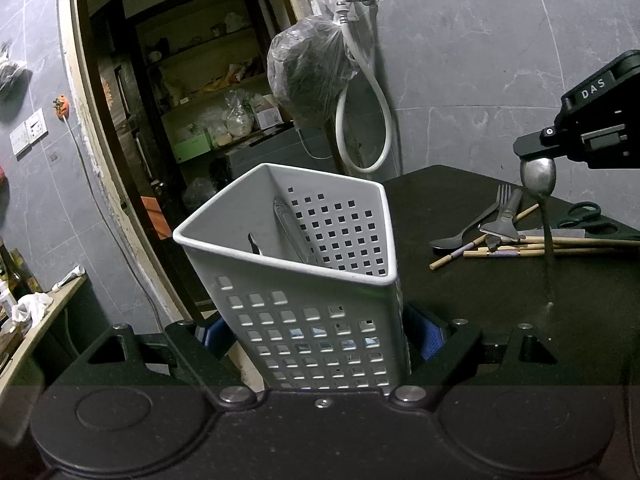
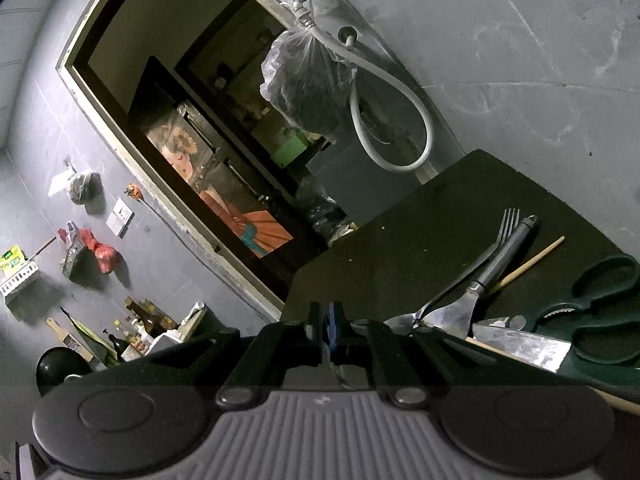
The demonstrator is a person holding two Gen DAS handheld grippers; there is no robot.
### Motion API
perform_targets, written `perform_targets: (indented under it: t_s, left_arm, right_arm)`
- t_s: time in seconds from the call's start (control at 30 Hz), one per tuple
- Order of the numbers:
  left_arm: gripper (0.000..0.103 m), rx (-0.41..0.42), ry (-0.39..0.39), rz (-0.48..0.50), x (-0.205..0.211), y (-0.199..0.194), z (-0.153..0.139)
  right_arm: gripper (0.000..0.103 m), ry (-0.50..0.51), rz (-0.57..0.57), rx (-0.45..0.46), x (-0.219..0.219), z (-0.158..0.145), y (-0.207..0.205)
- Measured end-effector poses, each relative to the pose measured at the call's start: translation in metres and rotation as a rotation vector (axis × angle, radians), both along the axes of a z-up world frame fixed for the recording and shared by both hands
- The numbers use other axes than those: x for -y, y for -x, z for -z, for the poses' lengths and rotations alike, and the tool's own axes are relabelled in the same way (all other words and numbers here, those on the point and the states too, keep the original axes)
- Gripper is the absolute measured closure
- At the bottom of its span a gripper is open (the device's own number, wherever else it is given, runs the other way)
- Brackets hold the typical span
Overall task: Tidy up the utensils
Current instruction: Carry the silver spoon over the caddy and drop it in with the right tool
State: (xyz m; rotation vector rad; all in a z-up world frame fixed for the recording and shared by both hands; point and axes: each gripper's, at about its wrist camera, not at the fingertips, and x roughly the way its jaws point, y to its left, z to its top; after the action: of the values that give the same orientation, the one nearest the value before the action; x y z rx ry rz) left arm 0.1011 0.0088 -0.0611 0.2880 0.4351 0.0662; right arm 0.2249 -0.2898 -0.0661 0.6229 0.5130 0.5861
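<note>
Holding white perforated basket (image 1: 304, 320) tilted in left gripper (image 1: 320, 344), pads clamped on its walls; two utensil handles already inside. Right gripper (image 1: 536, 156) pinches a dull metal spoon (image 1: 538, 178) by the bowl, handle hanging over the dark table (image 1: 440, 280). Fork, scissors, chopsticks, spatula not yet sorted.

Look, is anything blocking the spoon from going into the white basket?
Nothing visible does. The spoon hangs from the right gripper, up and right of the white basket, whose open top has room beside two utensils already inside.
</note>
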Motion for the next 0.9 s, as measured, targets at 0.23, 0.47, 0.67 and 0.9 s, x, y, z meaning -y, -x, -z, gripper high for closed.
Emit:
perform_targets:
  t_s: [0.23, 0.47, 0.67, 0.9]
  left_arm:
    - [0.015, 0.0, -0.002, 0.001, 0.0, 0.0, 0.0]
    - [0.015, 0.0, -0.002, 0.001, 0.0, 0.0, 0.0]
    - [0.015, 0.001, -0.002, 0.001, 0.0, 0.0, 0.0]
    - [0.015, 0.002, -0.001, 0.0, 0.0, 0.0, 0.001]
  right_arm:
    - [0.099, 0.019, -0.01, 0.0, 0.001, -0.001, 0.008]
    - [0.099, -0.018, -0.036, 0.03, -0.006, -0.018, 0.004]
    - [0.099, -0.125, -0.117, 0.11, -0.028, -0.055, -0.003]
    - [0.099, -0.32, -0.267, 0.177, -0.067, -0.094, -0.026]
